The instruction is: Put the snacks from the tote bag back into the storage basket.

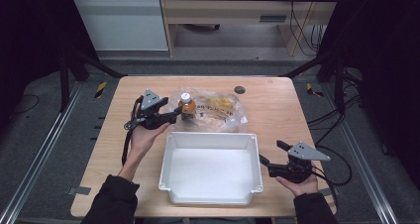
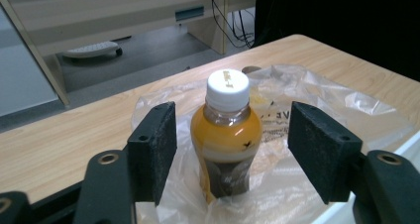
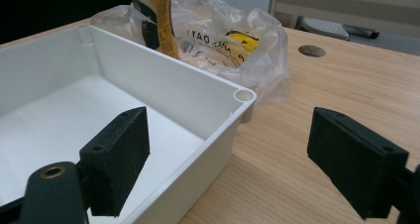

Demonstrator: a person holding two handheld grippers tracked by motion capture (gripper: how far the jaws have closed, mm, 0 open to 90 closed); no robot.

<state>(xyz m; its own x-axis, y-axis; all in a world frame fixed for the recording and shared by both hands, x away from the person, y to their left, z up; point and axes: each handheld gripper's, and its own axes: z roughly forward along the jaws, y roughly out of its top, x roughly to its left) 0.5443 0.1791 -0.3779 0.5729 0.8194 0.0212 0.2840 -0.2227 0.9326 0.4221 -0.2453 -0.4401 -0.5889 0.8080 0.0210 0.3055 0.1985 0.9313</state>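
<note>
An upright bottle (image 1: 186,106) of orange drink with a white cap stands at the left edge of a crumpled clear plastic bag (image 1: 225,112) behind a white bin (image 1: 210,187). My left gripper (image 1: 177,113) is open around the bottle (image 2: 225,144). Both pads (image 2: 153,149) flank it with a gap on each side, and the bag (image 2: 317,100) lies under and behind it. My right gripper (image 1: 272,152) is open beside the bin's right wall. In the right gripper view its jaws (image 3: 235,159) straddle the bin's near corner (image 3: 218,110). The bottle (image 3: 153,16) and bag (image 3: 223,30) lie beyond.
Something yellow (image 1: 221,103) lies inside the bag. A dark round grommet (image 1: 239,89) sits in the wooden table (image 1: 277,110) near its far edge. Bare wood lies to the right of the bin and at the far left. Metal rails run along both sides of the table.
</note>
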